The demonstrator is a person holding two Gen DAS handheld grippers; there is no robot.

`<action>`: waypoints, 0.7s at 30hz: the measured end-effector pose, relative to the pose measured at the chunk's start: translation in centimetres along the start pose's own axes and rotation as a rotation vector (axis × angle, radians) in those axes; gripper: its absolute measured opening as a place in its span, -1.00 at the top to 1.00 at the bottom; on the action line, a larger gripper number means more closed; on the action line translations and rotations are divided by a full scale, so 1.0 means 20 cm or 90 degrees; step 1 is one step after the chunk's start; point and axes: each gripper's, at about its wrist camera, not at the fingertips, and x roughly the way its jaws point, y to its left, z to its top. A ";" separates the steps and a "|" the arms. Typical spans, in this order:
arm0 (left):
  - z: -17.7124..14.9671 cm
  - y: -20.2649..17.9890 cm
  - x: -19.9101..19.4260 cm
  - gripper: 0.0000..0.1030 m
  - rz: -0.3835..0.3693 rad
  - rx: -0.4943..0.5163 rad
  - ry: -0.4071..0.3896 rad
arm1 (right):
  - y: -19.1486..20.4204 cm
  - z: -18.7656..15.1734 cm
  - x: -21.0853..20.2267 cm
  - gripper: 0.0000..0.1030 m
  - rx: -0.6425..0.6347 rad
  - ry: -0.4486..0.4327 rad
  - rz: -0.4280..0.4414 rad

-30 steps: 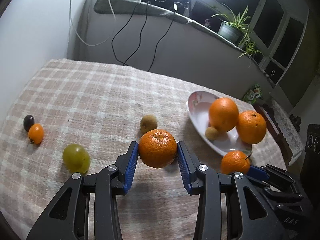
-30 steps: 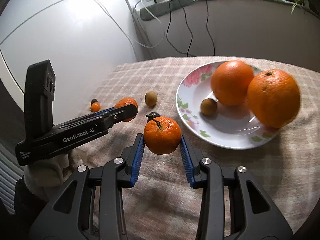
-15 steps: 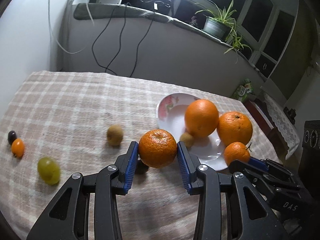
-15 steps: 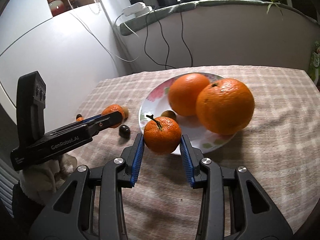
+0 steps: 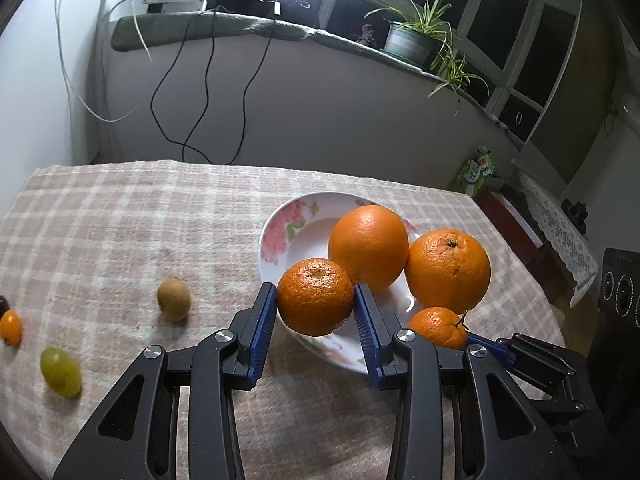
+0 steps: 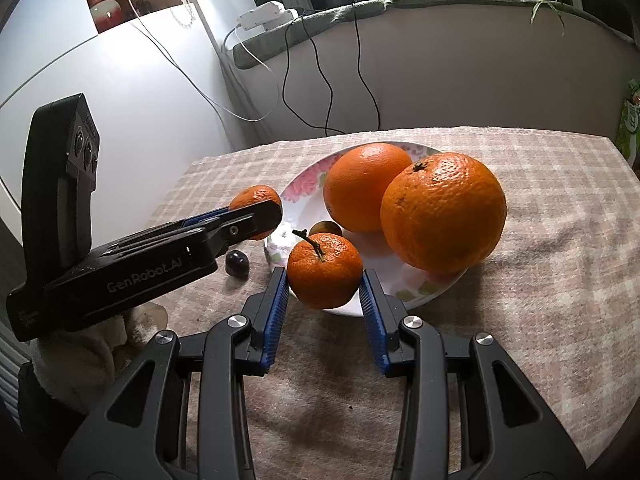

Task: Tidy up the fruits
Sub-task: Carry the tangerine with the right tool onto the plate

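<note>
My left gripper (image 5: pixel 315 312) is shut on a mandarin (image 5: pixel 316 297) and holds it over the near left rim of the flowered plate (image 5: pixel 296 228). My right gripper (image 6: pixel 324 284) is shut on a smaller stemmed mandarin (image 6: pixel 325 270) over the plate's near rim (image 6: pixel 344 312); it also shows in the left wrist view (image 5: pixel 437 328). Two big oranges (image 5: pixel 369 248) (image 5: pixel 448 270) lie in the plate, with a small brown fruit (image 6: pixel 326 227) beside them. The left gripper also shows in the right wrist view (image 6: pixel 256 216).
On the checked cloth to the left lie a brown kiwi-like fruit (image 5: pixel 173 299), a green grape (image 5: pixel 61 371), a small orange fruit (image 5: pixel 11 327) and a dark fruit (image 6: pixel 237 264). A wall with hanging cables (image 5: pixel 200 92) and a sill with a plant (image 5: pixel 412 40) stand behind.
Both grippers have moved toward the plate with their mandarins and now hang over its near rim. The loose fruits have slid to the left in the left wrist view.
</note>
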 end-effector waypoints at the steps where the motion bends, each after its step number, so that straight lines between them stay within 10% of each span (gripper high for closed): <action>1: 0.00 0.00 0.01 0.27 0.000 0.001 0.001 | 0.00 0.00 0.00 0.26 0.000 0.000 -0.001; 21: 0.01 -0.03 0.03 0.26 0.003 0.006 0.010 | -0.01 0.01 0.04 0.24 -0.011 0.009 -0.016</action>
